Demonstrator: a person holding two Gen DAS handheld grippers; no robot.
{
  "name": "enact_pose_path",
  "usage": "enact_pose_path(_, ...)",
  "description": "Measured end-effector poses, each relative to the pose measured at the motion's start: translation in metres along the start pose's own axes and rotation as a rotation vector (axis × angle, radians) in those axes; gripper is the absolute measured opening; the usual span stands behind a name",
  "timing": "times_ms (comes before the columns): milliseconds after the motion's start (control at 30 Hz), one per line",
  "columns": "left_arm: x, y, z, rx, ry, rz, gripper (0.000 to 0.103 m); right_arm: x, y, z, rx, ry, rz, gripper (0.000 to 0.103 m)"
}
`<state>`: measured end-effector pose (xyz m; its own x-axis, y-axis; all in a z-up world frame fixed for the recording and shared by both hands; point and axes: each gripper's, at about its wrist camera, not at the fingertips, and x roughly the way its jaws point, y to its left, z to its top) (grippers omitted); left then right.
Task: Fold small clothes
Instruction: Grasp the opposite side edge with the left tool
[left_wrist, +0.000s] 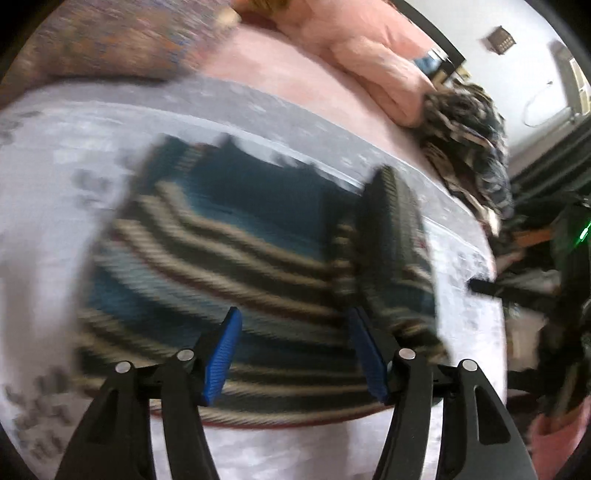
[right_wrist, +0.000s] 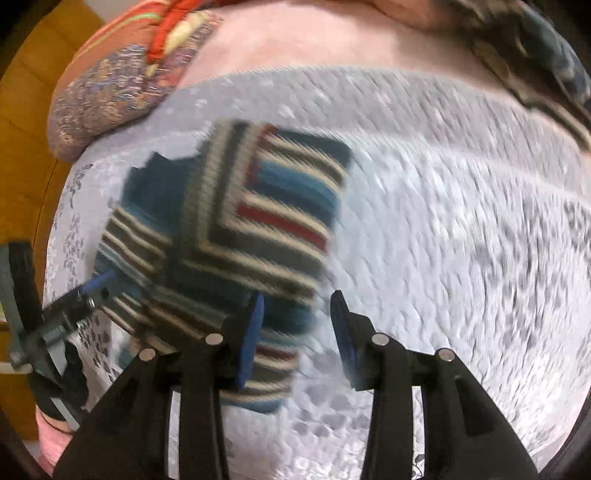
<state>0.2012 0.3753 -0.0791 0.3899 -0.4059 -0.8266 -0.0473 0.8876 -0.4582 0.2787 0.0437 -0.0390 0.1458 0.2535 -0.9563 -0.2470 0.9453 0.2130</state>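
Left gripper (left_wrist: 293, 325): jaws spread wide, blue pads apart, nothing between them; it hangs over the near half of the striped sweater (left_wrist: 236, 266), and contact with the knit cannot be told through the motion blur. Right gripper (right_wrist: 297, 314): jaws also wide, empty; its left pad sits over the sweater's near right edge, its right pad over bare cloth. In the right wrist view the left gripper (right_wrist: 98, 282) shows at the far left, blue tip at the sweater's left edge. The sweater (right_wrist: 236, 229) is a small knit in teal, dark, cream and red stripes, lying on a pale grey patterned bedspread (left_wrist: 44, 206). One part is folded over the body, so stripes run in two directions and meet at an angle; in the left wrist view a dark ribbed sleeve or side panel (left_wrist: 391, 221) lies turned over the right part. Behind the bedspread: pink bedding (left_wrist: 362, 48), a multicoloured patterned pillow (right_wrist: 107, 88), and a dark patterned heap of fabric (left_wrist: 469, 147) to the right. Both views heavily blurred.
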Motion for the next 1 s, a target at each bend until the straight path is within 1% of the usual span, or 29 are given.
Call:
enact_pose_path(100, 0.025, -0.021, 0.007, 0.006, 0.051, -0.020, 0.065, 0.011, -0.018, -0.011, 0.027, 0.015, 0.045, 0.038)
enact_pose_path(133, 0.036, -0.025, 0.010, 0.000, 0.074, -0.022, 0.068, 0.017, -0.022, -0.015, 0.034, 0.021, 0.065, 0.038)
enact_pose_path(200, 0.050, -0.026, 0.012, -0.025, 0.097, -0.026, 0.069, 0.025, -0.029, -0.022, 0.034, 0.024, 0.102, 0.038)
enact_pose_path(333, 0.068, -0.030, 0.014, -0.073, 0.116, -0.097, 0.071, 0.038, -0.032, -0.031, 0.045, 0.034, 0.159, 0.038)
enact_pose_path(400, 0.074, -0.036, 0.015, -0.069, 0.121, -0.096, 0.071, 0.043, -0.036, -0.034, 0.054, 0.035, 0.174, 0.038)
enact_pose_path(433, 0.076, -0.038, 0.015, -0.065, 0.121, -0.082, 0.070, 0.044, -0.038, -0.034, 0.061, 0.037, 0.181, 0.038)
enact_pose_path(500, 0.078, -0.044, 0.014, -0.049, 0.107, -0.059, 0.057, 0.048, -0.039, -0.036, 0.070, 0.039, 0.192, 0.038)
enact_pose_path(567, 0.075, -0.050, 0.014, -0.037, 0.094, -0.074, 0.030, 0.048, -0.036, -0.038, 0.063, 0.038, 0.180, 0.038)
enact_pose_path(600, 0.073, -0.052, 0.014, -0.039, 0.083, -0.072, 0.029, 0.047, -0.035, -0.039, 0.059, 0.037, 0.165, 0.038)
enact_pose_path(667, 0.065, -0.058, 0.013, -0.009, 0.043, -0.047, 0.023, 0.045, -0.032, -0.038, 0.054, 0.036, 0.137, 0.038)
enact_pose_path(700, 0.058, -0.061, 0.011, 0.007, 0.018, -0.038, 0.022, 0.043, -0.030, -0.037, 0.052, 0.034, 0.120, 0.038)
enact_pose_path(767, 0.048, -0.061, 0.012, 0.011, -0.011, -0.048, 0.021, 0.035, -0.025, -0.035, 0.037, 0.024, 0.093, 0.038)
enact_pose_path(867, 0.022, -0.052, 0.010, 0.006, -0.062, -0.074, 0.020, 0.024, -0.014, -0.031, 0.016, 0.008, 0.097, 0.038)
enact_pose_path(1000, -0.016, -0.034, 0.010, 0.025, -0.126, -0.059, 0.020, 0.019, 0.006, -0.029, -0.014, -0.003, 0.121, 0.039)
